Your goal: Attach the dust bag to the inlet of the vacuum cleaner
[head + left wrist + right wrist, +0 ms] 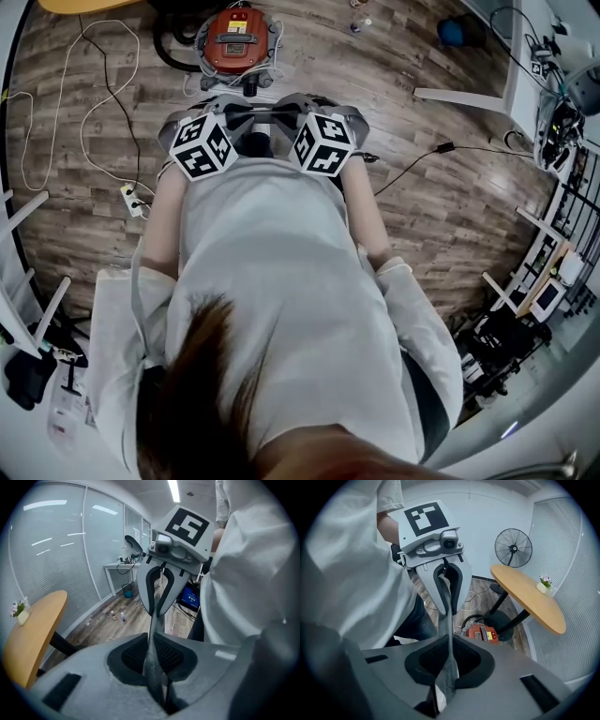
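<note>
Right gripper on dust bag

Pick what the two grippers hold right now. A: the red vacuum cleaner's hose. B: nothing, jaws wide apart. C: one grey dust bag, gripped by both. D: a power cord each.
C: the dust bag runs straight from the left gripper to the right gripper, with each pair of jaws closed on it.
</note>
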`<state>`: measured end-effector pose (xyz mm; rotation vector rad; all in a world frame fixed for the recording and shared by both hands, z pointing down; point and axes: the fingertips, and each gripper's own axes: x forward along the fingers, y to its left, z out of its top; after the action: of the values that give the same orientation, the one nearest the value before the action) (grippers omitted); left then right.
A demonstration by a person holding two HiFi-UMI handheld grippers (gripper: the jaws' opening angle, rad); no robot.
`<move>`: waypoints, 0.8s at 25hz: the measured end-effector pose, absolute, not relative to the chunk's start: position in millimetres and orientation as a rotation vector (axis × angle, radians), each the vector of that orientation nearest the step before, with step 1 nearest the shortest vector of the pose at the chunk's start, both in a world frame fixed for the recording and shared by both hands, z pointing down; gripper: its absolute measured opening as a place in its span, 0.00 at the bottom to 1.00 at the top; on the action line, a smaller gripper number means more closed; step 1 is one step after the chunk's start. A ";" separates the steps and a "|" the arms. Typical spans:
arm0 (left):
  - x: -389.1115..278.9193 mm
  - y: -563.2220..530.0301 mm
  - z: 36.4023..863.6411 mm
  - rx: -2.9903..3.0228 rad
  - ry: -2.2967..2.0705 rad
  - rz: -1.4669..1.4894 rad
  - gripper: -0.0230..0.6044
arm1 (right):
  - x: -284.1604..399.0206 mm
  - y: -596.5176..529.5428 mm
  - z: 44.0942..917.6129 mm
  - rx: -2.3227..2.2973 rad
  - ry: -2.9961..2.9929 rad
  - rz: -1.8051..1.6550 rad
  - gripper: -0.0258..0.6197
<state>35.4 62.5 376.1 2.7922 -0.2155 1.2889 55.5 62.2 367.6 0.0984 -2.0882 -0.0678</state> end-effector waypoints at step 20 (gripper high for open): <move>16.1 82.8 539.6 2.482 -0.226 1.360 0.12 | 38.0 81.3 519.4 0.030 -1.956 0.119 0.09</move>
<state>16.1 82.8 539.6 2.4824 -0.2259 1.3602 38.0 81.3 519.4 0.0302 -1.9563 0.1192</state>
